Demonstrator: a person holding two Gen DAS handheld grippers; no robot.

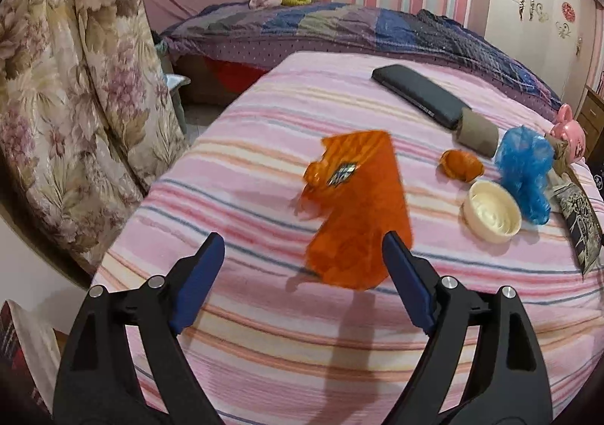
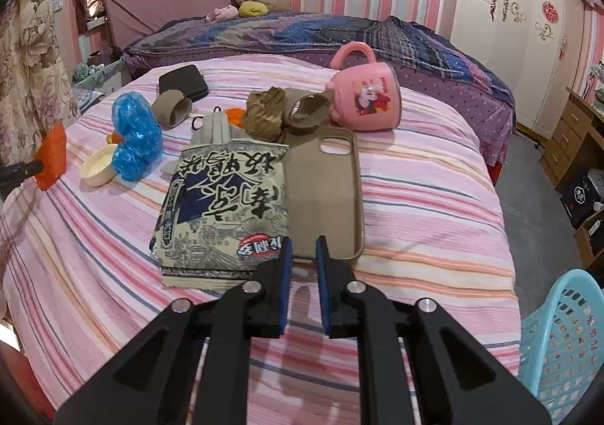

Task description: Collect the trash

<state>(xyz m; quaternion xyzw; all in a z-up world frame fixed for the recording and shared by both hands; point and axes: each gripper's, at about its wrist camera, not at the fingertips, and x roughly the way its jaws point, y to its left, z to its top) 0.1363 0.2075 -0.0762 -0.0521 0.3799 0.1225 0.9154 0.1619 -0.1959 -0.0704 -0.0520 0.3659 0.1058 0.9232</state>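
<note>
My left gripper [image 1: 302, 240] stands open over the striped bed cover [image 1: 264, 330]. A blurred orange plastic bag [image 1: 355, 206] is just ahead, its lower end beside the right finger, and no pad presses on it. The right wrist view shows this orange bag [image 2: 53, 156] at far left. My right gripper [image 2: 304, 243] has its jaws nearly together, over the corner of a printed snack packet [image 2: 226, 194] and the bottom of a beige phone case [image 2: 324, 183]. Nothing shows in the narrow gap. A crumpled blue bag [image 2: 136, 138] and brown crumpled paper [image 2: 264, 115] lie further back.
A pale round lid [image 2: 100, 164], two cardboard tubes [image 2: 171, 109], a tipped pink mug [image 2: 364, 100] and a black case [image 2: 183, 83] lie on the bed. A small orange wad [image 1: 460, 164] sits by the lid. A light blue basket [image 2: 562, 342] stands at lower right.
</note>
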